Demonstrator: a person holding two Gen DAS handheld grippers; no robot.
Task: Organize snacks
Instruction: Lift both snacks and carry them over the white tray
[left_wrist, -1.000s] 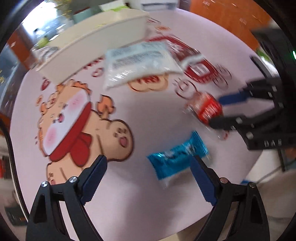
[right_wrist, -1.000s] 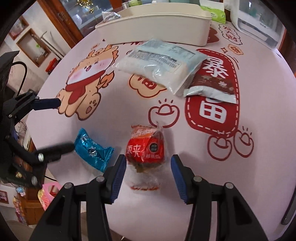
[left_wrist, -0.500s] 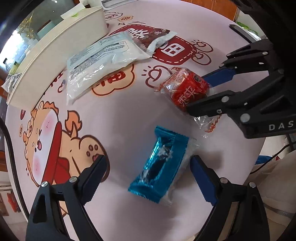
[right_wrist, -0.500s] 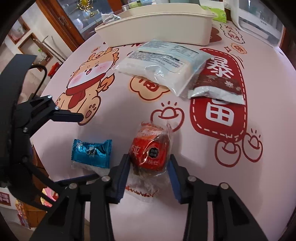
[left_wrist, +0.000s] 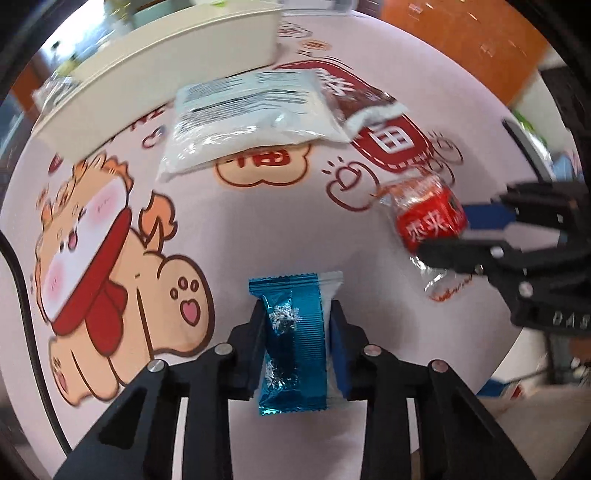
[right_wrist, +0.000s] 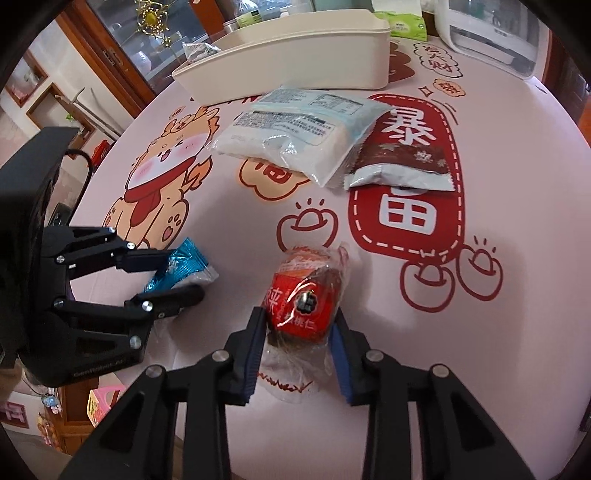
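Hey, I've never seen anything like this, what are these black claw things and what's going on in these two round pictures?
They are two hand-held grippers, one in each of a person's hands; no robot arm. Each carries a fisheye camera looking along its two fingers, hence the round pictures, one from each wrist.

On the tablecloth lie a white bag, a brown packet tucked partly under it, and a cream bin behind.

The left gripper is closing on a blue candy, and the right gripper on a red snack; the pads already press both. Each gripper also shows at the edge of the other's picture. Likely both snacks go to the bin next.
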